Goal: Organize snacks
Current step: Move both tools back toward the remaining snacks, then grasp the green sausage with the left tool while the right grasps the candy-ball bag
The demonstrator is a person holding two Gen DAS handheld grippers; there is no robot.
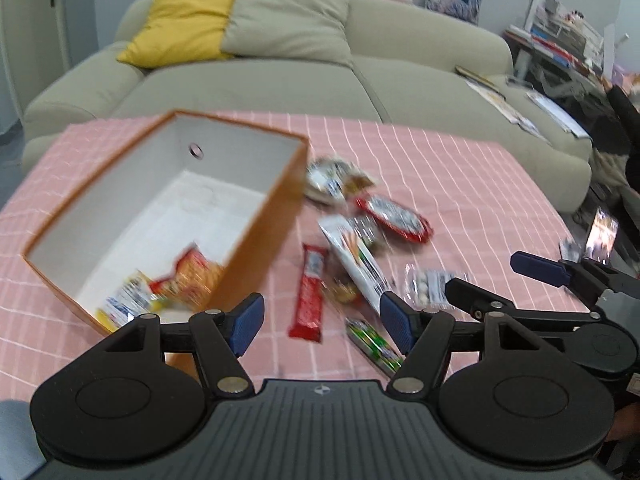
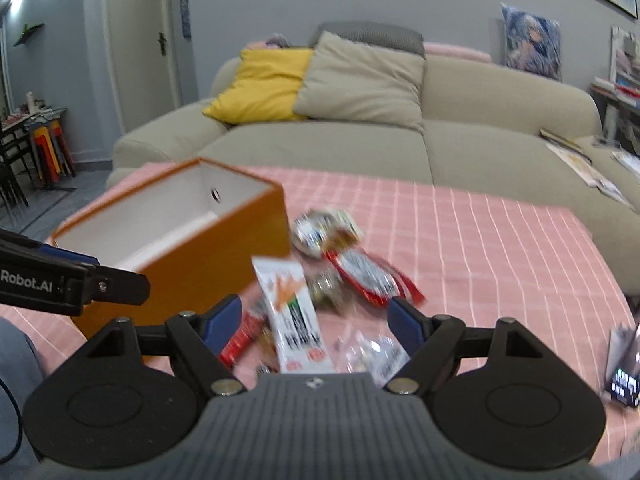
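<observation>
Snacks (image 1: 360,248) beside box (image 1: 256,232) | packets inside: left view only | both jaws wide, empty

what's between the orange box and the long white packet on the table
A red snack bar lies on the pink cloth between the orange box and the white packet. The left wrist view shows it best; both grippers are open above it.
</observation>
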